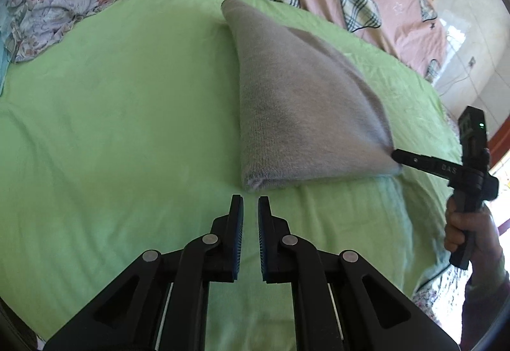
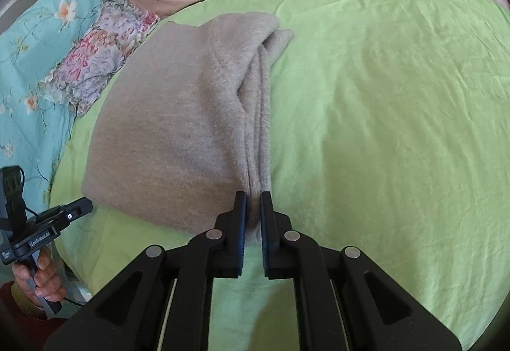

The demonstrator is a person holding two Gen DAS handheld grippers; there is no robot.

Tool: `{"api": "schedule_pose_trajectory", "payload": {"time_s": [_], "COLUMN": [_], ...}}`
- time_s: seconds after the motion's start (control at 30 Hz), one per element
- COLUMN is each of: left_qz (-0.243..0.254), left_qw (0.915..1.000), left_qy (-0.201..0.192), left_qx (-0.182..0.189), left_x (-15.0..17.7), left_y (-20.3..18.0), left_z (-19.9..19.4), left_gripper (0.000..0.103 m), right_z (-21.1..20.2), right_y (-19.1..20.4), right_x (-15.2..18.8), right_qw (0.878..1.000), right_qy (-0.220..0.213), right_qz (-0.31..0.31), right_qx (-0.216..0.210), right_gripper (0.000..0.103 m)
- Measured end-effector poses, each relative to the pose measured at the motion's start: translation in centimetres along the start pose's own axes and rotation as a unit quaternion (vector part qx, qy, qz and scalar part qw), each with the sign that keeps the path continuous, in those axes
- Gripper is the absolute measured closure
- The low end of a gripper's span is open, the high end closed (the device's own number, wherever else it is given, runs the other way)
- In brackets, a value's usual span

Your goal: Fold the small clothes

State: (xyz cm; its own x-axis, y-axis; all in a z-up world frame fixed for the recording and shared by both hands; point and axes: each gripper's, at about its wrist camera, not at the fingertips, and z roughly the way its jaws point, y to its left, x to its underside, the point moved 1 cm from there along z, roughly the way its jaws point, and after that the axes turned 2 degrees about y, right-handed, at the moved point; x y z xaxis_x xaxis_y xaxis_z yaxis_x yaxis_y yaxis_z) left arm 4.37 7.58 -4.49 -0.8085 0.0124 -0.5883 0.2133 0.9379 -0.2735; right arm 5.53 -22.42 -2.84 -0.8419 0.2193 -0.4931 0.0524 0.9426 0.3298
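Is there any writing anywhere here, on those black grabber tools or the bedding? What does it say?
"D A S": on the finger of the right gripper, seen from the left wrist; it may be part of a longer word.
A white label on the body of the left gripper, seen from the right wrist: too small and blurred to read.
Nothing written shows on the grey garment or the bedding.

The left gripper (image 1: 250, 203) hovers low with its jaws a narrow gap apart, gripping nothing. To its right, the right gripper (image 2: 253, 198) has its jaws pinched on gray fabric. A bare hand (image 1: 462, 233) grasps the right gripper's handle.
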Motion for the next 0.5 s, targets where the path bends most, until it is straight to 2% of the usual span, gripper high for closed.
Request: {"api": "schedule_pose_trajectory", "payload": {"time_s": [0.03, 0.1, 0.17, 0.27, 0.37, 0.5], "left_qz": [0.004, 0.011, 0.015, 0.012, 0.022, 0.025], "left_qw": [1.0, 0.9997, 0.9988, 0.9973, 0.9966, 0.9964], "left_qy": [-0.006, -0.02, -0.04, -0.052, -0.058, -0.043], "left_qx": [0.005, 0.011, 0.024, 0.05, 0.054, 0.069], "left_x": [-0.2, -1.3, -3.1, -6.0, -8.1, -9.1], "left_y": [0.1, 0.0, -0.4, -1.2, -2.4, -3.0], "left_z": [-0.7, -1.8, -2.2, -1.4, 0.0, 1.9], "left_gripper": [0.096, 0.096, 0.095, 0.091, 0.088, 0.087], "right_z": [-0.1, -1.1, -1.7, -0.8, 1.4, 4.3], "right_y": [0.0, -0.4, -0.8, -0.8, -0.7, -0.6], "right_x": [-0.2, -1.1, -2.7, -5.3, -8.0, -10.2], "right_qw": [1.0, 0.999, 0.996, 0.992, 0.99, 0.989], "right_qy": [-0.003, -0.026, -0.053, -0.063, -0.062, -0.043], "right_qz": [0.008, 0.027, 0.05, 0.064, 0.08, 0.089], "right_qx": [-0.002, -0.012, -0.051, -0.086, -0.103, -0.111], "right_gripper": [0.07, 0.061, 0.061, 0.061, 0.061, 0.063]}}
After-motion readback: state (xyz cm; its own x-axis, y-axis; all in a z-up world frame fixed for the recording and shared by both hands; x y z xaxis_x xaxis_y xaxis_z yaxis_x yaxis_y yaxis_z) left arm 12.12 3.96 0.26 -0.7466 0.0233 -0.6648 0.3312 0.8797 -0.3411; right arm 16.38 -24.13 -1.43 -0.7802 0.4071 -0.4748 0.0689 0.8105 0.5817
